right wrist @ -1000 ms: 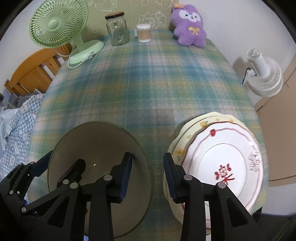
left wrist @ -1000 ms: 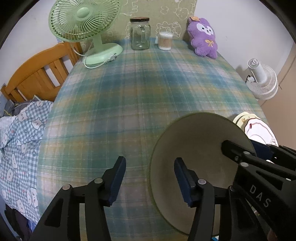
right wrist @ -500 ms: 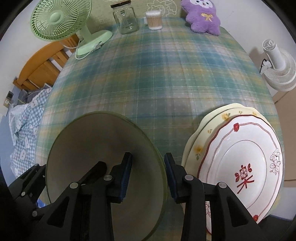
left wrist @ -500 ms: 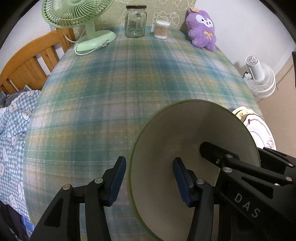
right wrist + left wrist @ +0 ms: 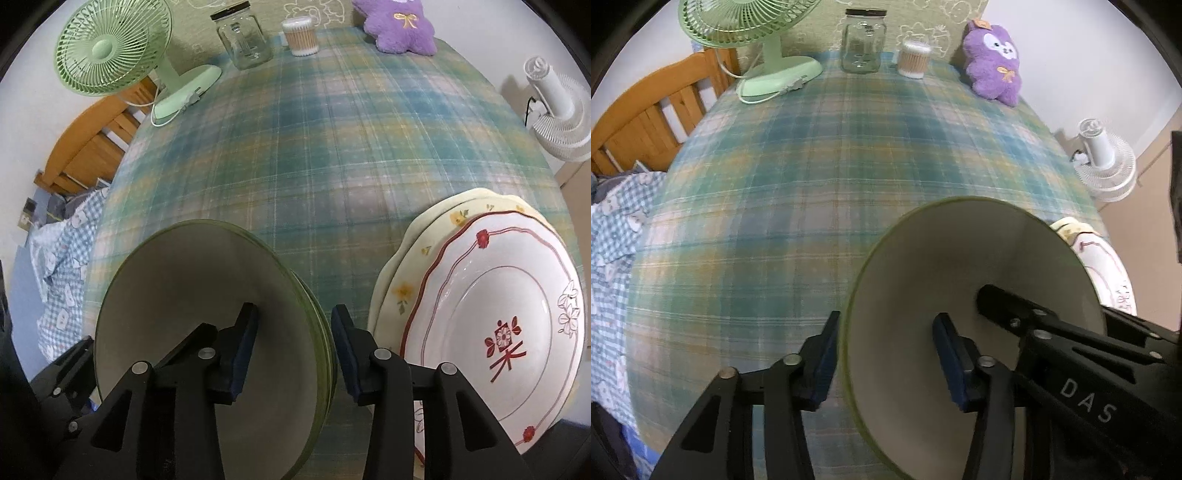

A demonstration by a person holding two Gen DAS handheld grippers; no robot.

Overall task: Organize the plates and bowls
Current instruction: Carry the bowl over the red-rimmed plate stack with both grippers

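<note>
Two plates are already stacked at the bench's near right corner: a glossy white scalloped plate with red trim and flower motifs on top of a cream scalloped plate with yellow flowers. Left to settle is the wide, shallow, matte grey-beige bowl with an olive-green rim, near the front edge just left of the stack and apart from it. It appears to be more than one bowl nested, since several rims show on its right side.

The left gripper straddles the bowl's left rim, its fingers closing but not yet pressing. The right gripper straddles the right rim, its fingers spreading and clear of it.

The bench wears a soft blue-green plaid tablecloth.
</note>
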